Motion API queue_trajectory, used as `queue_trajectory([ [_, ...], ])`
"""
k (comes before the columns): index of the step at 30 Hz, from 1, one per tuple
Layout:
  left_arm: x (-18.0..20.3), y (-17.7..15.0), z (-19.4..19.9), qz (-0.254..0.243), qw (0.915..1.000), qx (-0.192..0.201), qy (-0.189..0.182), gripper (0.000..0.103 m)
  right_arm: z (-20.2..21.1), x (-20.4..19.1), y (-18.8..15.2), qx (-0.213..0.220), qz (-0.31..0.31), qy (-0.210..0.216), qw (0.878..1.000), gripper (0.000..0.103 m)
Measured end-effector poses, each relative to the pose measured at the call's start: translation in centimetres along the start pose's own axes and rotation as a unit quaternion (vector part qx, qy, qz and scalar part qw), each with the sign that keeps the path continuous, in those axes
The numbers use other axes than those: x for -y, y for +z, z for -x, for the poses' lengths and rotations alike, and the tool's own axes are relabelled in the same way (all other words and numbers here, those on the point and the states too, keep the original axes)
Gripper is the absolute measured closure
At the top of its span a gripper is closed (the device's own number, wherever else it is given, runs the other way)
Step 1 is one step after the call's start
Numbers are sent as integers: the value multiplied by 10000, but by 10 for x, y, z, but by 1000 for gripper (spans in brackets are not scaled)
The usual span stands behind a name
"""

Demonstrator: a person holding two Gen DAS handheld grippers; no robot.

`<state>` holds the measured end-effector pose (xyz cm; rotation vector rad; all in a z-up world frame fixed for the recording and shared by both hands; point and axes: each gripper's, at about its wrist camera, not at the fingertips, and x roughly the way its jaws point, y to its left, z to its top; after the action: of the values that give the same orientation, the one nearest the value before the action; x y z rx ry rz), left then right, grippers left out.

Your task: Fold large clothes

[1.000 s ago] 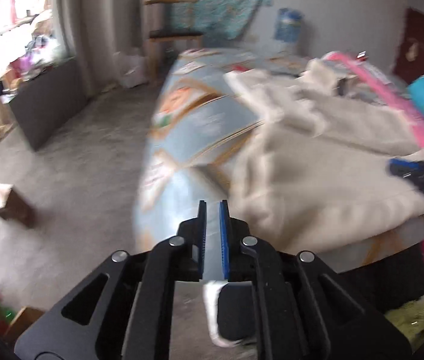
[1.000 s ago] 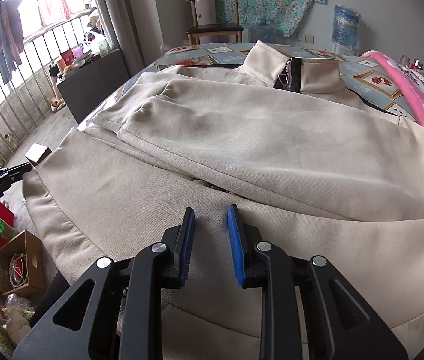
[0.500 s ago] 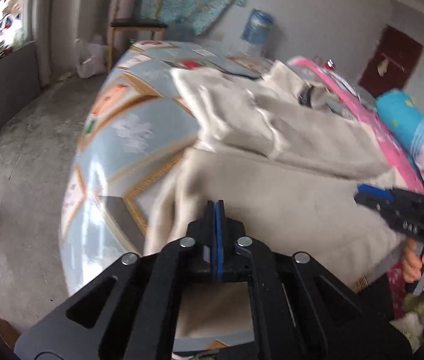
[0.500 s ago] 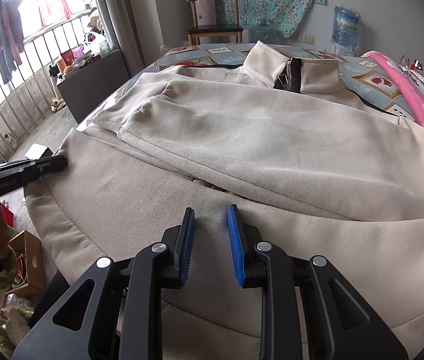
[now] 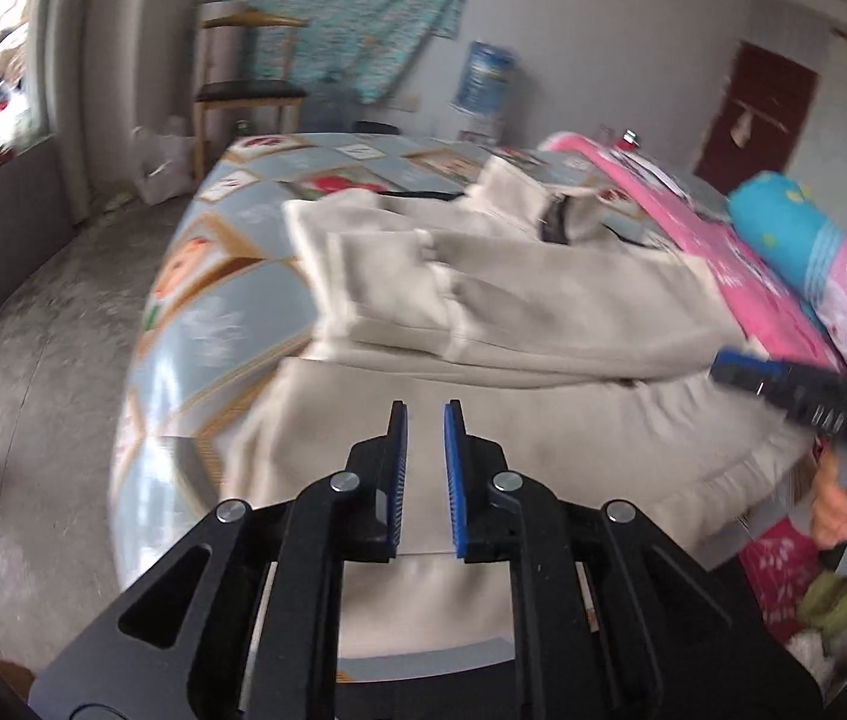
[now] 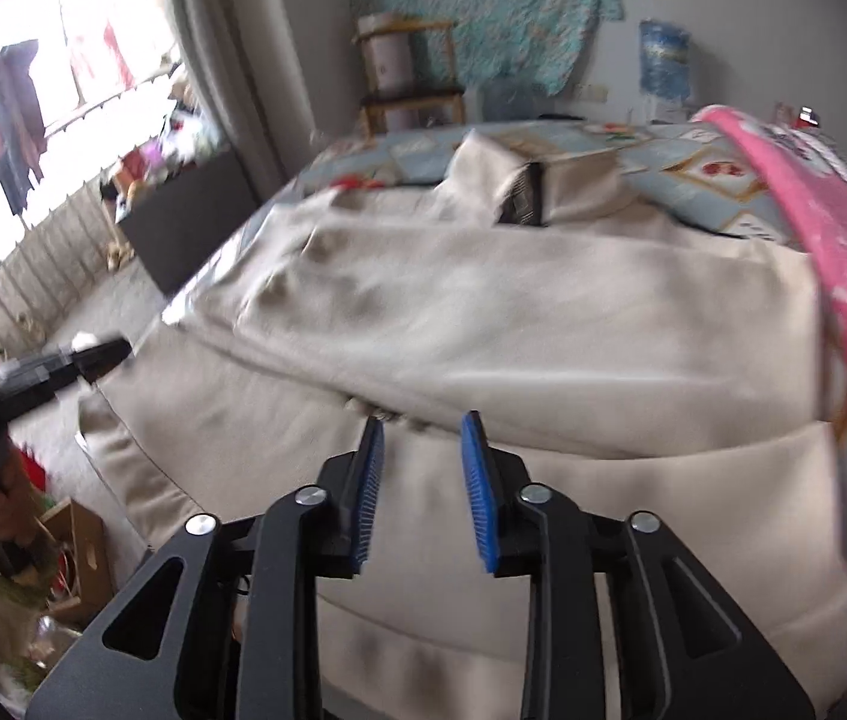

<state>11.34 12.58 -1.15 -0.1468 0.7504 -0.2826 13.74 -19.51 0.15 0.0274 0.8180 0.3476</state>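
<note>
A large beige garment (image 5: 573,438) lies spread on the bed, its sleeves folded in over the body and its dark-zipped collar (image 5: 555,222) at the far end. My left gripper (image 5: 423,420) hovers over the near left hem. Its jaws are opening and nothing is between the blue pads. In the right wrist view the garment (image 6: 543,330) fills the bed, and my right gripper (image 6: 423,429) hangs above the fold line. Its jaws are also opening, with only air between them. Each gripper shows in the other's view, the right gripper (image 5: 741,369) and the left gripper (image 6: 105,354), both held by a hand.
The bed cover (image 5: 213,300) is patterned blue. A pink blanket (image 6: 831,252) and a blue pillow (image 5: 783,228) line the right side. A chair (image 5: 249,90) and a water bottle (image 5: 486,78) stand by the far wall. A cardboard box (image 6: 75,546) sits on the floor at the left.
My left gripper swung from the bed's side over the garment's hem, shut, then parted slightly. My right gripper rose and tilted, its jaws wider than before.
</note>
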Motion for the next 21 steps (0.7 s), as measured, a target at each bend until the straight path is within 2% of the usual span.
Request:
queue_trajectory([
  [3,23,-3,-6,-292,9995,-69,-105,91,18,26,-10,-66,-197,-406,9990,72],
  [6,32,-7,-16,-450,9987,-216,67,91,13,46,-25,-311,-414,-680,9963,72],
  [9,25,-9,-32,-430,9977,-448,288,91,-7,59,-39,-662,-498,-1040,9911,72],
  [11,15,-10,-40,-291,9976,-537,328,91,-12,60,-40,-670,-448,-1068,9910,69],
  [12,10,-9,-38,-214,9978,-550,302,91,-13,59,-36,-765,-397,-1107,9901,68],
  [14,5,-1,-31,-159,9976,-553,377,91,-3,57,-25,-677,-364,-1132,9906,64],
  [16,0,10,-22,-152,9982,-472,350,90,12,60,-7,-481,-443,-877,9940,45],
  [18,-3,29,-16,-158,9986,-392,323,88,25,67,19,-341,-521,-690,9957,36],
  [21,-2,68,-18,-258,9989,-276,278,77,27,79,67,-280,-576,-450,9969,33],
])
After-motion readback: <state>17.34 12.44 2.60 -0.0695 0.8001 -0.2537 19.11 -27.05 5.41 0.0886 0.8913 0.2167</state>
